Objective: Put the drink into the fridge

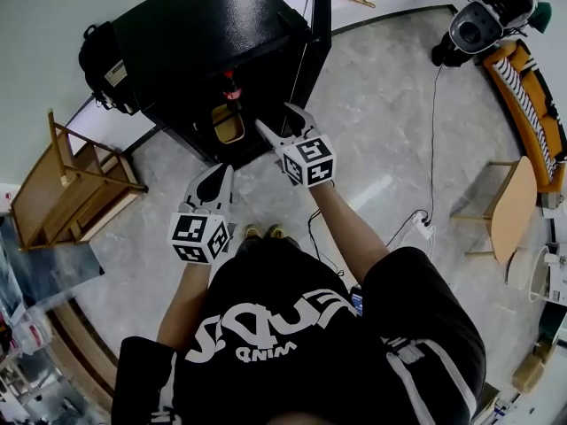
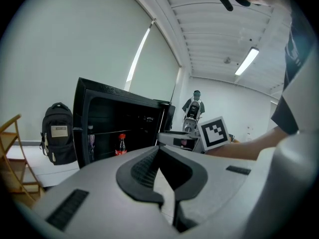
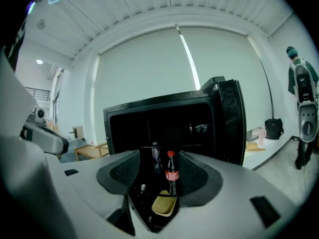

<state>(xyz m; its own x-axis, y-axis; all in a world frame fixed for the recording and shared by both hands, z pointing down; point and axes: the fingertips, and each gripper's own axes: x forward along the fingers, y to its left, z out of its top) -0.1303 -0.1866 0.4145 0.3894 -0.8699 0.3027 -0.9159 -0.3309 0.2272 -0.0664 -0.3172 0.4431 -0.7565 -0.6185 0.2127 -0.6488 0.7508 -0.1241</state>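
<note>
The black fridge stands open with its door swung wide at the fridge's right edge. And the drink is upright on the shelf inside the fridge, so it looks placed! What's left, I'd say, is the door.

To do that well, bring the right tongs round behind the outer edge of the fridge door. Sweep it shut in one smooth arc, staying clear of the fridge's shelf so the bottle isn't knocked.

Those right tongs hover in front of the fridge opening, spread wide and gripping nothing. The left tongs, further out in front of the fridge, are pinched together and empty.

The count, big to small:
- one fridge
- one backpack against the fridge's left side
- two tongs
- one yellow tub low inside the fridge
- one red-capped drink
</note>
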